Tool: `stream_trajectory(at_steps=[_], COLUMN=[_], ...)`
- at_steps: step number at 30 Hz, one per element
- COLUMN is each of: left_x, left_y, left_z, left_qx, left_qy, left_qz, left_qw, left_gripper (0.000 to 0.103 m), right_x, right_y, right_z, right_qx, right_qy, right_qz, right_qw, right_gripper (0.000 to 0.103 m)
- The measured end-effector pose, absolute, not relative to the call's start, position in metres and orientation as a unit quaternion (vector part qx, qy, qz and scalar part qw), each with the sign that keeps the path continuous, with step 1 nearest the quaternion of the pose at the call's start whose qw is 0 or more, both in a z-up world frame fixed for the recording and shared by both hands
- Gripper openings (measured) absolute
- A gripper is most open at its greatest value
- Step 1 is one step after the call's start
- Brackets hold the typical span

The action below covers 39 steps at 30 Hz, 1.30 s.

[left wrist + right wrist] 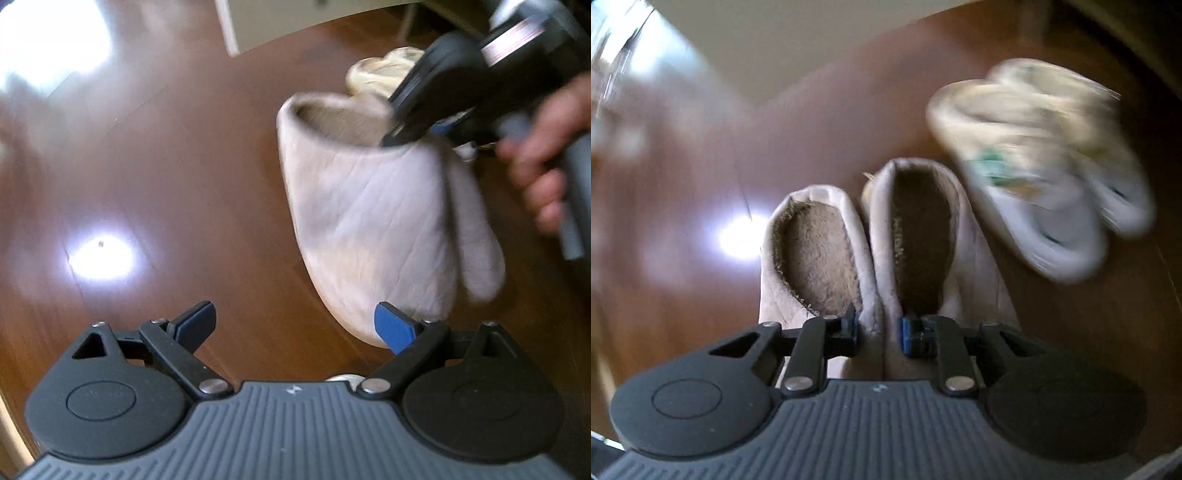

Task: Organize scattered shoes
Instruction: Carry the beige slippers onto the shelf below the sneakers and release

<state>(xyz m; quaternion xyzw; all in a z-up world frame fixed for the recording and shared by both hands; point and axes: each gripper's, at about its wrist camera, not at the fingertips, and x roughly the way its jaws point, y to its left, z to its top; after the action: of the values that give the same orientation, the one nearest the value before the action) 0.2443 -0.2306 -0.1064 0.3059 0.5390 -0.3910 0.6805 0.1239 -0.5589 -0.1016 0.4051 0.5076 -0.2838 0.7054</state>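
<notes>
Two pale slippers (pixel 871 251), two white sneakers (pixel 1041 173)

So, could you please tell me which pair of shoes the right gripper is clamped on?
The pale pink fleece-lined slippers: the right gripper pinches their adjoining inner walls, whereas the white sneakers lie apart.

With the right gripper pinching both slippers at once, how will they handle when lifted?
Probably floppy: the slippers are soft quilted fabric, and the pinched walls fold between the right gripper. Likely light for their size. One may slip, since only thin edges are clamped.
</notes>
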Motion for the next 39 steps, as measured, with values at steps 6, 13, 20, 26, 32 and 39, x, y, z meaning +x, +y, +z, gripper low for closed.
stream_trajectory(at_steps=[6,13,20,26,32,39], left_x=[0.231,0.217,0.194,0.164,0.156,0.151], left_y=[-0.289,-0.400,-0.472,-0.493,-0.484,-0.479], left_z=[-0.074,-0.085,-0.159,-0.219,-0.222,-0.215], left_qx=[0.291,0.305,0.341,0.391,0.406,0.424], left_qy=[0.500,0.373,0.239,0.113,0.074,0.038], left_qz=[-0.464,-0.571,-0.671,-0.741,-0.757,-0.788], left_qw=[0.671,0.665,0.613,0.534,0.507,0.445], left_gripper=[0.097,0.097,0.097,0.097,0.096,0.097], right_x=[0.050,0.007,0.000,-0.019,-0.061,-0.116], right_y=[-0.637,-0.754,-0.815,-0.803,-0.682,-0.614], right_z=[-0.020,-0.018,-0.078,-0.081,-0.040,-0.062], right_qx=[0.452,0.421,0.362,0.276,0.046,0.208], right_qy=[0.391,0.291,0.276,0.273,0.247,0.338], right_qz=[-0.448,-0.601,-0.631,-0.592,-0.549,-0.426], right_qw=[0.665,0.614,0.627,0.707,0.797,0.813], right_gripper=[0.018,0.019,0.025,0.058,0.061,0.014])
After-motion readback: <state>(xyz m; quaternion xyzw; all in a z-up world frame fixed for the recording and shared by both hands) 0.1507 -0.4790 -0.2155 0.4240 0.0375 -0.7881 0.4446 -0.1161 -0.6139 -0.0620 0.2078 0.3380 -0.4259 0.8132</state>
